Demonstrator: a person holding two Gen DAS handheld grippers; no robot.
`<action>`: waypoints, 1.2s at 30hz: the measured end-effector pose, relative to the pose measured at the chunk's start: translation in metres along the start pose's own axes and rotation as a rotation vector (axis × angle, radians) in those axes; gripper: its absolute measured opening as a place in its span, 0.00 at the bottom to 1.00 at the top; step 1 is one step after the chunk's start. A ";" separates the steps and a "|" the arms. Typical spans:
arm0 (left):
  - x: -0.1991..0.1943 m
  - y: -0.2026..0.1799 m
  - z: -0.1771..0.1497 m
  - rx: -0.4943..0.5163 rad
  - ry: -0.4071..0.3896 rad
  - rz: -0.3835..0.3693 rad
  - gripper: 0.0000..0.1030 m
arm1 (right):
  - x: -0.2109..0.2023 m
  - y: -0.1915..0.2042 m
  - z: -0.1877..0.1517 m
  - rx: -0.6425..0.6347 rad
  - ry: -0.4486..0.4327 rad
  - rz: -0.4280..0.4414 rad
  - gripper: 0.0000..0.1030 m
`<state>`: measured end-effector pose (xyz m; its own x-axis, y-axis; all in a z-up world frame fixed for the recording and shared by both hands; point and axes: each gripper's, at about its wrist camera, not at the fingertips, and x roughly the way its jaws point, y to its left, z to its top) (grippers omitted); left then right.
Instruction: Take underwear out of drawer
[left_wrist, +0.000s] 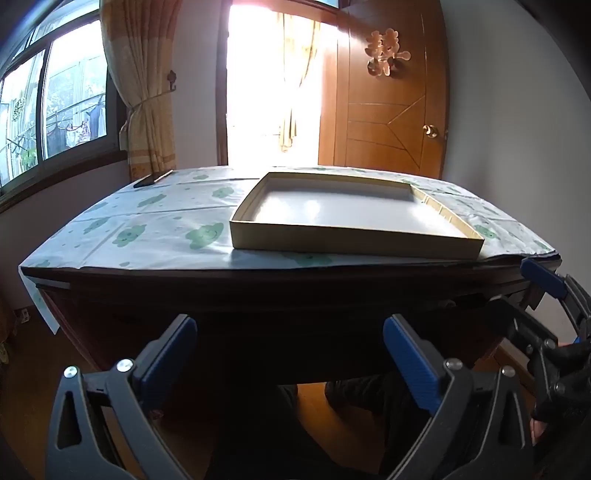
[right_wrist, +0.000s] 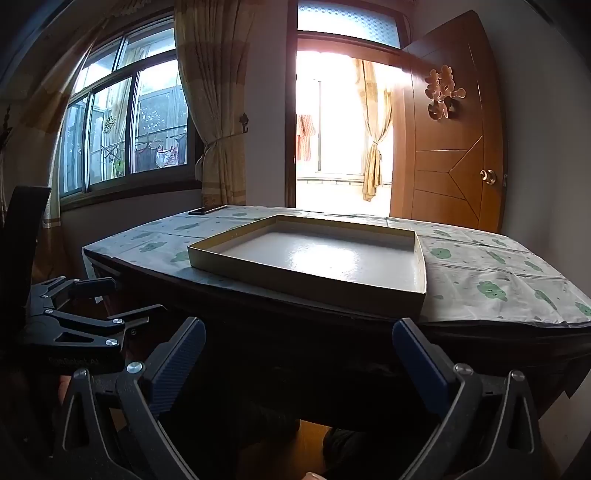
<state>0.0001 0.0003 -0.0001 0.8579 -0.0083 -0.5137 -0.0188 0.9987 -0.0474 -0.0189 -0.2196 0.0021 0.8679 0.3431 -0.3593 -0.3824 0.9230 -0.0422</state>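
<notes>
low before the table's (left_wrist: 147, 236) near edge, left gripper (left_wrist: 290, 354) and right gripper (right_wrist: 299, 354) hang with fingers spread wide, clamping nothing; shallow box (left_wrist: 351, 242) sits near that edge.

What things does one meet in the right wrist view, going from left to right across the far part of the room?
Window → tied curtain → bright open doorway → wooden door → door knob.
</notes>
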 end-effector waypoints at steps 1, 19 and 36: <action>0.000 0.000 0.000 -0.008 -0.002 -0.005 1.00 | 0.000 0.000 0.000 0.003 0.003 0.004 0.99; 0.002 -0.001 -0.001 -0.003 -0.005 0.001 1.00 | -0.010 -0.009 0.001 0.040 -0.043 -0.015 1.00; -0.003 -0.002 -0.001 0.020 -0.030 0.008 1.00 | -0.009 -0.006 -0.001 0.033 -0.037 -0.011 1.00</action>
<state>-0.0032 -0.0016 0.0007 0.8730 0.0011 -0.4877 -0.0156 0.9995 -0.0257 -0.0250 -0.2282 0.0046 0.8834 0.3380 -0.3247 -0.3621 0.9320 -0.0149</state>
